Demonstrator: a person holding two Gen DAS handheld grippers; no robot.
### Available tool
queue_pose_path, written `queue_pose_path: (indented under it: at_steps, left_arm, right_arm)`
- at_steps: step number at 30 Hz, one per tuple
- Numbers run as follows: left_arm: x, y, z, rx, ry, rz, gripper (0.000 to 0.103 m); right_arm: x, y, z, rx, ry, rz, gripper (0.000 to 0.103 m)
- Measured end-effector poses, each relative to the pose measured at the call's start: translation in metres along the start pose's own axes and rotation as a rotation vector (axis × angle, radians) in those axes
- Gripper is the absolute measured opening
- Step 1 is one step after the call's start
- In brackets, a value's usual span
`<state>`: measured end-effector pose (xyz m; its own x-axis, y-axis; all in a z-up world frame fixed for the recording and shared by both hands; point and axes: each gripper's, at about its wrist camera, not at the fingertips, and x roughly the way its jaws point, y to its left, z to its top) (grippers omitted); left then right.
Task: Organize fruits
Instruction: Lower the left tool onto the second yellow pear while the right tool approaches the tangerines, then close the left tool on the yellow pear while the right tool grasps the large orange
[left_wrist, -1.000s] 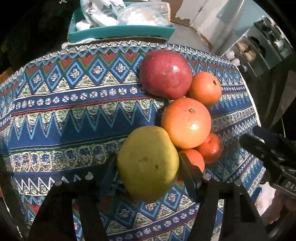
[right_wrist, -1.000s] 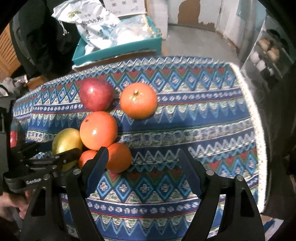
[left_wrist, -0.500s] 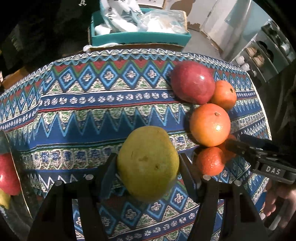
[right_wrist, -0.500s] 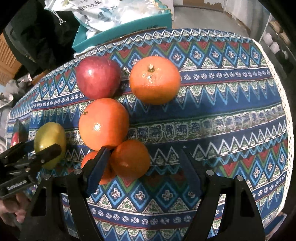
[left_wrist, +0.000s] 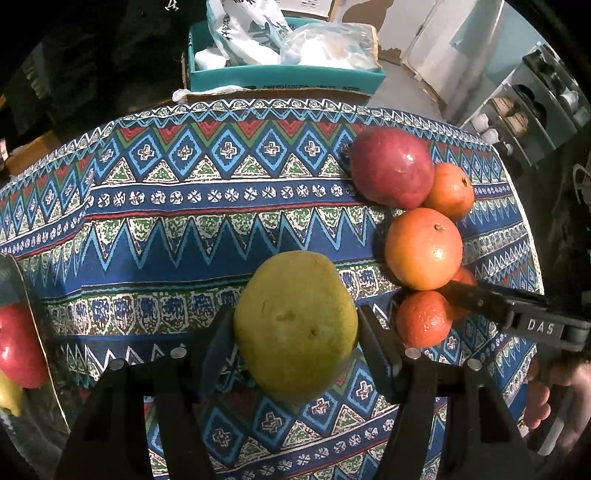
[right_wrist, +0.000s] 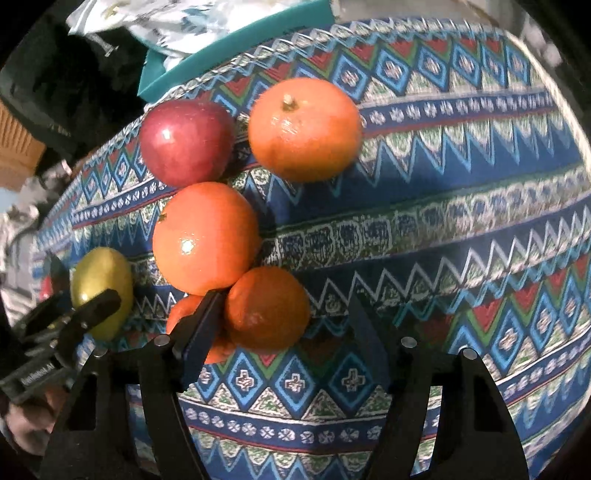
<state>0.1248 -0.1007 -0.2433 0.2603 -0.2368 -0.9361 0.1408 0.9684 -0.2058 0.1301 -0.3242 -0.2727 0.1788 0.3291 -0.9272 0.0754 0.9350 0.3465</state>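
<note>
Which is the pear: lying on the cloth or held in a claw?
Held. The left claw has its fingers pressed on both sides of the pear, above the cloth.

text: "DAS" | on: right gripper (left_wrist: 458, 295) body | other print: too blurred to read

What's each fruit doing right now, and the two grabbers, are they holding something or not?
Left gripper: shut on the green fruit.
Right gripper: jaws closing, small orange between them, not squeezed yet.
Red apple: lying on the cloth, untouched.
Big orange: lying on the cloth.
Teal box: open, full of bags.
</note>
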Motion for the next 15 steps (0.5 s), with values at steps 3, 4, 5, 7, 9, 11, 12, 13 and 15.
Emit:
queue_pose_path:
  at_steps: [3, 4, 5, 7, 9, 11, 12, 13, 15]
  left_arm:
    - [-0.001, -0.001, -0.001, 0.0, 0.001, 0.002, 0.068]
    - [-0.001, -0.001, -0.001, 0.0, 0.0, 0.002, 0.068]
    - [-0.002, -0.001, -0.002, 0.001, -0.001, 0.002, 0.068]
    - [-0.003, -0.001, -0.003, 0.001, -0.001, 0.003, 0.068]
    - [-0.004, -0.001, -0.003, 0.003, -0.004, 0.004, 0.068]
    - [-0.007, 0.0, -0.004, 0.004, -0.008, 0.006, 0.068]
    - [-0.009, 0.0, -0.005, 0.005, -0.011, 0.007, 0.068]
    - [-0.01, 0.0, -0.005, 0.005, -0.014, 0.008, 0.068]
    - [-0.015, 0.001, -0.005, 0.003, -0.023, 0.009, 0.068]
  right_arm:
    - [-0.002, 0.0, -0.002, 0.018, 0.003, 0.074, 0.046]
    - [-0.003, 0.001, -0.002, 0.012, 0.0, 0.061, 0.046]
    - [-0.003, 0.003, -0.003, 0.002, -0.006, 0.044, 0.046]
    - [-0.003, 0.005, -0.003, 0.001, -0.013, 0.036, 0.046]
    - [-0.005, 0.008, -0.004, -0.011, -0.023, 0.005, 0.046]
    - [-0.011, 0.01, -0.005, -0.04, -0.04, -0.042, 0.046]
    - [-0.014, 0.012, -0.005, -0.054, -0.052, -0.065, 0.046]
    - [-0.018, 0.014, -0.006, -0.071, -0.066, -0.092, 0.046]
    - [-0.026, 0.016, -0.007, -0.099, -0.095, -0.128, 0.046]
